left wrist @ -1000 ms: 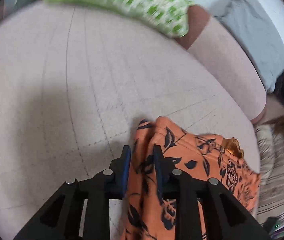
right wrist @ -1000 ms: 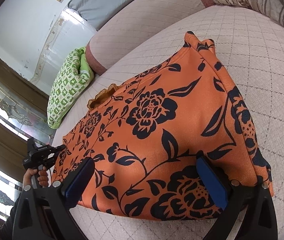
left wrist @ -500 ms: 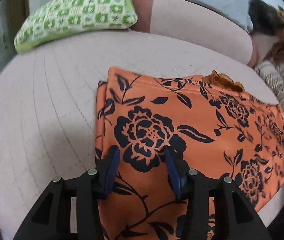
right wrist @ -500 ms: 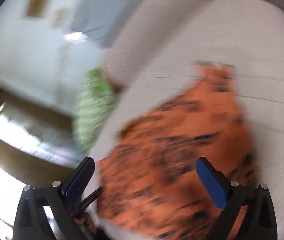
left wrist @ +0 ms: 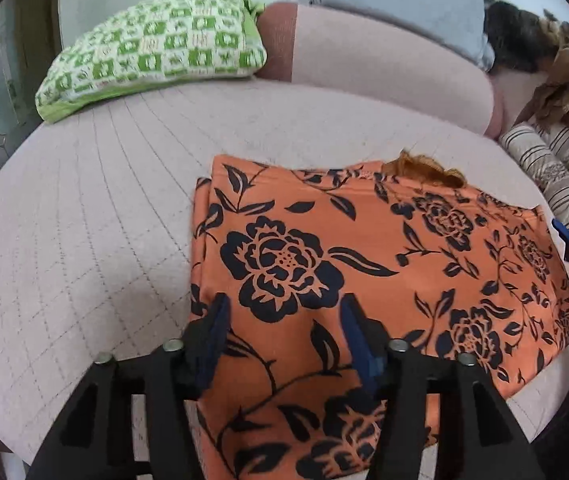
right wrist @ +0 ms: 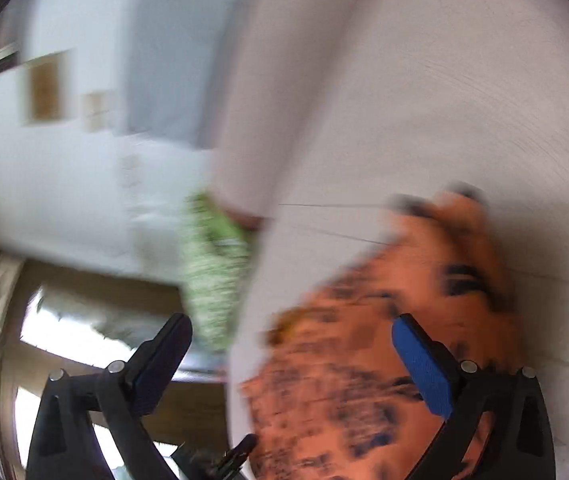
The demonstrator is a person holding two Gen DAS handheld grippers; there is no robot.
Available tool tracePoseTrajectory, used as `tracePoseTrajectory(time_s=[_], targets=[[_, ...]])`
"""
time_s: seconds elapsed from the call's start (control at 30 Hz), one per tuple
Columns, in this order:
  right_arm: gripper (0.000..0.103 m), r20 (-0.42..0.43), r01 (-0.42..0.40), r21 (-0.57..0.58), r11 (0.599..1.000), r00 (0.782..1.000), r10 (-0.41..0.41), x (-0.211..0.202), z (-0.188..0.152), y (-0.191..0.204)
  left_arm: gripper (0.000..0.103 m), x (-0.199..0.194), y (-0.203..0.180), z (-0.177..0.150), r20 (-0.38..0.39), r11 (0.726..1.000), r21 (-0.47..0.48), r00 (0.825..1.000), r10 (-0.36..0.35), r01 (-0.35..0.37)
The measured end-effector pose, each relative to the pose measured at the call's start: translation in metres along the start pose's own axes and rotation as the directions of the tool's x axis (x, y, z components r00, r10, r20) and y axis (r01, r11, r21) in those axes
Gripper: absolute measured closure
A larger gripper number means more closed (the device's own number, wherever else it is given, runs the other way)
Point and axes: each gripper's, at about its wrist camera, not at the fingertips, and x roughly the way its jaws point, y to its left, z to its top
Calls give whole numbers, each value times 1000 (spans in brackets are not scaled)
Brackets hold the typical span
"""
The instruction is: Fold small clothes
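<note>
Fold just laid: left gripper [left wrist: 282, 330] opening, jaws spread above the orange floral garment [left wrist: 364, 264] lying flat on the quilted bed [left wrist: 84, 240] beneath, nothing pinched; right gripper [right wrist: 288, 354] spread wide, empty, garment just ahead; next likely another fold, needing a fresh edge pinch.

A pale pink quilted bed cover [left wrist: 96, 240], stitched in a diamond grid, carries everything here. Flat on it lies a folded orange garment with black flowers [left wrist: 364, 272], a bit of ruffled orange trim showing at its far edge, while a green-and-white checked pillow [left wrist: 156, 48] rests at the far left against a pink bolster [left wrist: 384, 64] that runs along the back. At the right edge a striped cushion [left wrist: 544, 164] sits near the garment's corner.
</note>
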Motion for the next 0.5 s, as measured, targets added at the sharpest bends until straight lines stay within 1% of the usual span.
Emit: tracePoseTrajectory(time_s=[0.03,0.07,0.1,0.13,0.17,0.2,0.23,0.27,0.3,0.33,0.37,0.43,0.47,0.5], targets=[[1,-1,115,-27,993,993,-115,3,4,-6,41,3,-1,-4,-9,1000,0,1000,-1,1],[1,-15,213,0,977,977,-213,7,8,-19,41,8,-2,-9,-45,1000,-6,999,7,-7],[1,-46,203,124,971,979,-198,11,9,-47,41,6,-4,-14,-48,1000,-4,999,10,-10],[3,-9,172,150,974,985,-172,5,10,-49,41,-2,-5,-18,-33,1000,4,999,11,-11],[4,22,156,152,976,987,-161,-4,9,-43,41,-8,-4,-18,-18,1000,8,1000,14,-14],[4,55,113,121,986,991,-120,-17,4,-25,41,-21,-4,-21,3,1000,-2,1000,2,-2],[3,68,98,85,992,992,-104,-27,-3,-11,41,-30,-3,-23,23,1000,-13,1000,-6,6],[3,81,105,48,993,991,-108,-39,-12,3,40,-38,-3,-23,44,1000,-21,999,-5,6],[3,85,128,4,992,988,-128,-52,-29,18,37,-43,-3,-24,59,1000,-28,998,0,2],[2,74,139,-18,990,988,-137,-61,-44,25,34,-50,-5,-25,80,999,-43,997,5,-1],[2,60,143,-28,989,988,-141,-70,-62,30,33,-52,-6,-25,90,999,-50,996,2,3],[2,29,150,7,989,988,-150,-85,-100,26,32,-51,-14,-25,92,999,-46,996,-16,20],[2,24,150,43,988,988,-151,-91,-114,20,32,-49,-20,-26,84,999,-34,996,-15,18],[2,17,150,108,983,988,-153,-95,-136,7,32,-47,-23,-26,73,999,-28,997,-13,15]])
